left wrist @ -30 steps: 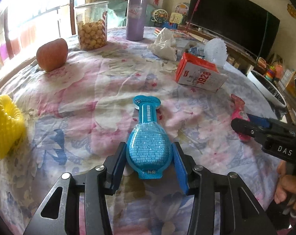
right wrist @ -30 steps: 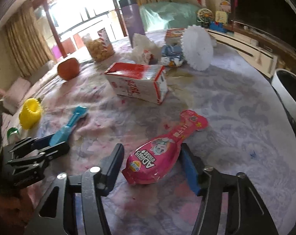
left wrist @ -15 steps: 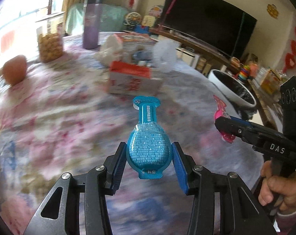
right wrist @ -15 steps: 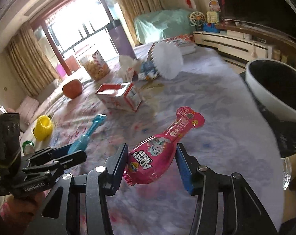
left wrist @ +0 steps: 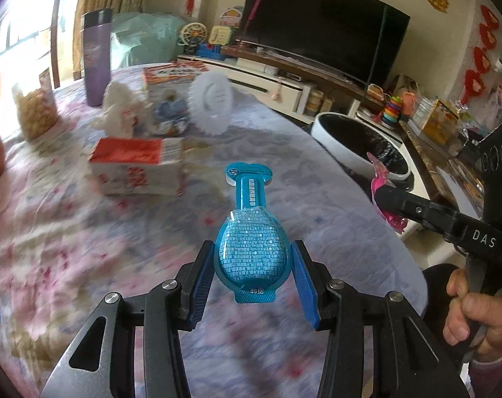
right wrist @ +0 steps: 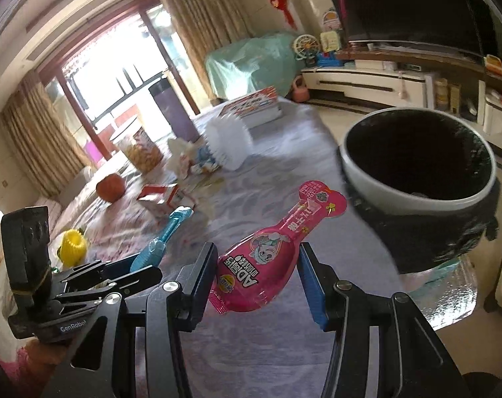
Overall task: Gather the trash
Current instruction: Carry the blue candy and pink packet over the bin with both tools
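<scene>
Clearly both pieces of trash are in hand: the left gripper [left wrist: 253, 267] pinches the blue bottle-shaped pack [left wrist: 252, 235] and the right gripper [right wrist: 257, 273] pinches the pink pack [right wrist: 272, 252], each held above the table short of the black-lined bin [right wrist: 416, 195]. To do this step well, I would carry each pack fully past the bin's rim before letting go, the right one first since it is nearer the bin.
</scene>
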`<state>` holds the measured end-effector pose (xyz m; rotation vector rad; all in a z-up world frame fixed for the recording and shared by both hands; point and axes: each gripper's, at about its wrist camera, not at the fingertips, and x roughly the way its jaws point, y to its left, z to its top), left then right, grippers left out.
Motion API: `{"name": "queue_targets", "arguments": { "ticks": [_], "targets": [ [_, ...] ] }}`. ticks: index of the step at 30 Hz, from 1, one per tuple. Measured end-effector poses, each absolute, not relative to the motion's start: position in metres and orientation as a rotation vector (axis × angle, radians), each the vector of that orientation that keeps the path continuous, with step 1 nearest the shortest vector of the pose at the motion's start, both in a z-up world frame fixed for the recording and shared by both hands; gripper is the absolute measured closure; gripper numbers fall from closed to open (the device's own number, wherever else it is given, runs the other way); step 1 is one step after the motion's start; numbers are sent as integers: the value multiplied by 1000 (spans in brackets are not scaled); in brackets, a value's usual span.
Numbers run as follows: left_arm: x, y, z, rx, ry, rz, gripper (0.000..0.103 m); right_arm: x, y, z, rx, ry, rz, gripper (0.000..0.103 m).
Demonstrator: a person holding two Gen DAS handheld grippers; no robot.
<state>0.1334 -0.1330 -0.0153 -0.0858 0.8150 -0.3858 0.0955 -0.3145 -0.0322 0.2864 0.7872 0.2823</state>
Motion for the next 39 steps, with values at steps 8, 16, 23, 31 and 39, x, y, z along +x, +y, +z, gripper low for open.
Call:
{"name": "queue_targets", "arguments": {
  "ticks": [8, 16, 23, 31, 39],
  "targets": [
    [153, -166, -8, -50, 797, -424, 59, 97, -341, -27, 307, 764, 259, 53],
    [171, -190, -7, -38, 791, -447, 59, 100, -367, -18, 314, 738, 223, 53],
    [181, -207, -5, -25, 786, -458, 59, 105, -388, -14, 322, 719, 189, 53],
    [195, -224, -1, -7, 776, -472, 59, 111, -409, -13, 337, 711, 160, 53],
    [205, -244, 2, 13, 767, -494, 59, 119, -423, -10, 333, 704, 141, 53]
  ]
}}
